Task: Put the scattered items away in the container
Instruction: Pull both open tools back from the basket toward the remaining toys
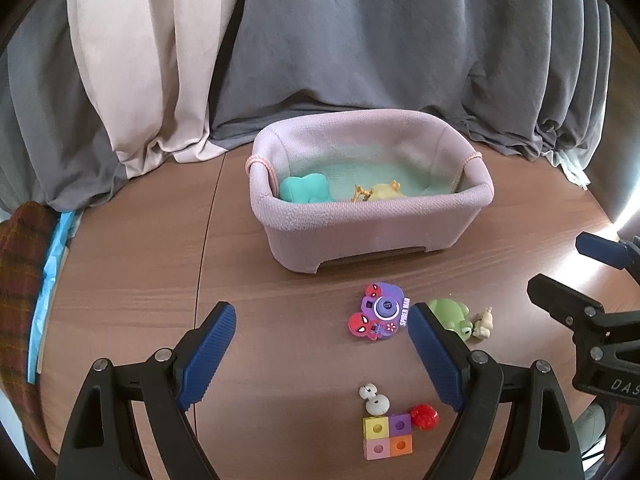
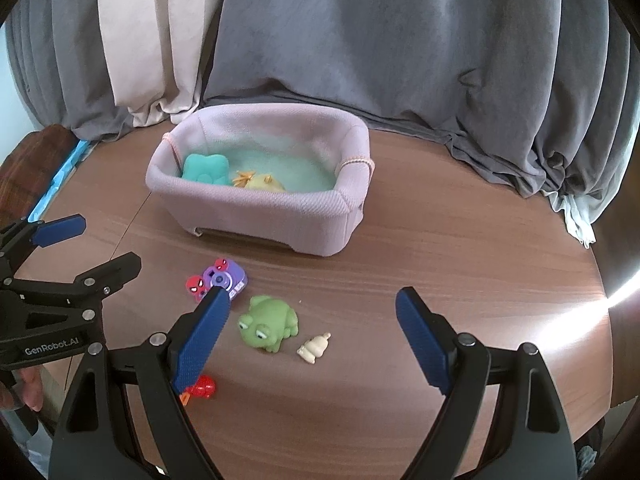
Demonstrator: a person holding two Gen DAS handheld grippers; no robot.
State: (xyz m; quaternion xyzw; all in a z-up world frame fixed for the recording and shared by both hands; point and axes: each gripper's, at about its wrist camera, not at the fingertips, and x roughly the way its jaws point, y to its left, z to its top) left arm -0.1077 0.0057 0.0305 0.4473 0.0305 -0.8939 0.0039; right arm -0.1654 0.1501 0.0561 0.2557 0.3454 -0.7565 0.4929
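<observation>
A pink fabric basket (image 1: 360, 220) (image 2: 260, 216) stands on the round wooden table and holds a teal plush (image 1: 302, 188) and a yellow toy (image 1: 386, 192). In front of it lie a purple Spider-Man toy camera (image 1: 380, 312) (image 2: 220, 278), a green frog (image 1: 452, 314) (image 2: 270, 324), a small cream figure (image 1: 482, 322) (image 2: 314, 348), a white figure (image 1: 374, 398), a coloured block square (image 1: 388, 438) and a red toy (image 1: 424, 416) (image 2: 202, 390). My left gripper (image 1: 322, 356) is open and empty above the table before the camera. My right gripper (image 2: 312, 340) is open and empty around the frog and cream figure.
Grey and cream curtains (image 1: 360, 60) hang behind the table. A blue strip and a dark plaid cloth (image 1: 20, 280) lie at the left table edge. The right gripper shows at the right edge of the left wrist view (image 1: 576, 272); the left gripper shows at the left edge of the right wrist view (image 2: 100, 244).
</observation>
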